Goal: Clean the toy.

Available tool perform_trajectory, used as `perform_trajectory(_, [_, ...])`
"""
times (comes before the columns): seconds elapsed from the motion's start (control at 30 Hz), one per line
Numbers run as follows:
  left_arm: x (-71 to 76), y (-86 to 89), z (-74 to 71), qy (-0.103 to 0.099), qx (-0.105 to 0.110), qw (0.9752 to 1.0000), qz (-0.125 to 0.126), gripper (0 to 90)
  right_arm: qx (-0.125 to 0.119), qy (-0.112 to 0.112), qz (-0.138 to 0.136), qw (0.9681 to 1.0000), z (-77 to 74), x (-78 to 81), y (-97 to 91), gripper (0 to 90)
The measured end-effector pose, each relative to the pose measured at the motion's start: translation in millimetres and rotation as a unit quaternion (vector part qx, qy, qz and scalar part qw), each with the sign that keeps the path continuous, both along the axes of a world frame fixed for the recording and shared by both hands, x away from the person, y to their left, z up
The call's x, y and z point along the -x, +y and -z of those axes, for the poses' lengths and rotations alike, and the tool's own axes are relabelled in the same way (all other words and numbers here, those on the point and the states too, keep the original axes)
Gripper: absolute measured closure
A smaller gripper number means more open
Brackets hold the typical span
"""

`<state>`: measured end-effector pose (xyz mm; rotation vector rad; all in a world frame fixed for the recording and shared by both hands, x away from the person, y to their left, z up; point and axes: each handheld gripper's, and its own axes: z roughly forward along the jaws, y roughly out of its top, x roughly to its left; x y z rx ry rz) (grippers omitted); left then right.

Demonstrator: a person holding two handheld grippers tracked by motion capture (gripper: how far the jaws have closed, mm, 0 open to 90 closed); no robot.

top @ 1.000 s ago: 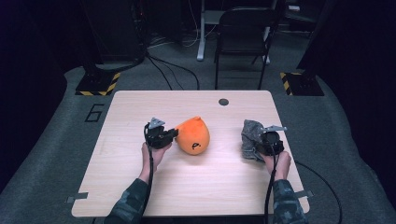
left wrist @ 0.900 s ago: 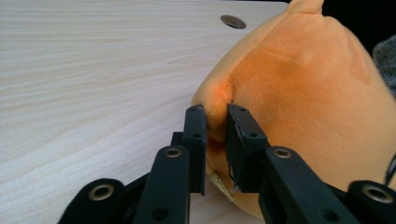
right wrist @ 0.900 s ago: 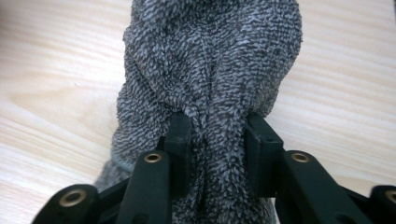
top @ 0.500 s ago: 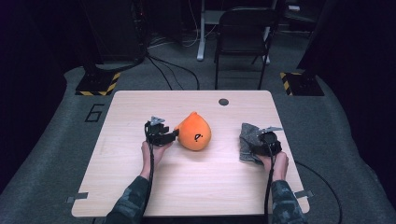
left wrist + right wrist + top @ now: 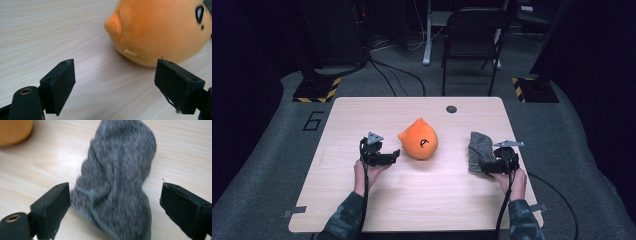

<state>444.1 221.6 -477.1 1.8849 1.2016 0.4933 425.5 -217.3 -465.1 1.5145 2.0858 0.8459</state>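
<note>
The orange toy sits near the middle of the wooden surface, its small horn tilted up and to the left in the high view and its black face marks turned toward the person. Everything else is placed from it.

Left of the toy, the left claw lies low over the surface in the person's left hand, pointing at the toy's lower left side. Its jaws have just been opening and now stand spread wide. In the left gripper view the toy is beyond the jaw tips, with bare wood between the jaws and nothing pinched; the right-hand jaw in that view lies just beside the toy's underside, and whether it touches cannot be told.

Right of the toy, well apart from it, a grey sock lies bunched on the surface. The right claw is at the sock's near end, carried by the right hand. Its jaws have also just been opening and are spread. In the right gripper view the sock lies between them, the left jaw just beside its hem and the right jaw clear of it, so the cloth lies loose.

Beyond the toy, near the surface's far edge, is a small dark round hole.
</note>
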Motion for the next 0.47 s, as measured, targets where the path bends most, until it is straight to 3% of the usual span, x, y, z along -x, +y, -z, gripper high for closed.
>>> perform_trajectory(0.07, [11.9, 7.8, 7.1, 0.009, -0.013, 0.9999, 0.002, 16.2, -0.009, 0.001, 0.004, 1.0000, 9.6, 13.6, -8.5, 4.7])
perform_trajectory(0.23, [28.8, 23.1, 16.3, 0.011, -0.028, 0.9996, 0.001, 15.5, 0.003, 0.024, 0.010, 0.9997, 28.0, 28.3, -20.0, 0.0])
perform_trajectory(0.47, [28.0, 29.8, 22.4, 0.022, -0.028, 0.9993, -0.006, 14.9, 0.016, 0.030, 0.014, 0.9993, 35.4, 30.5, -25.3, 0.0])
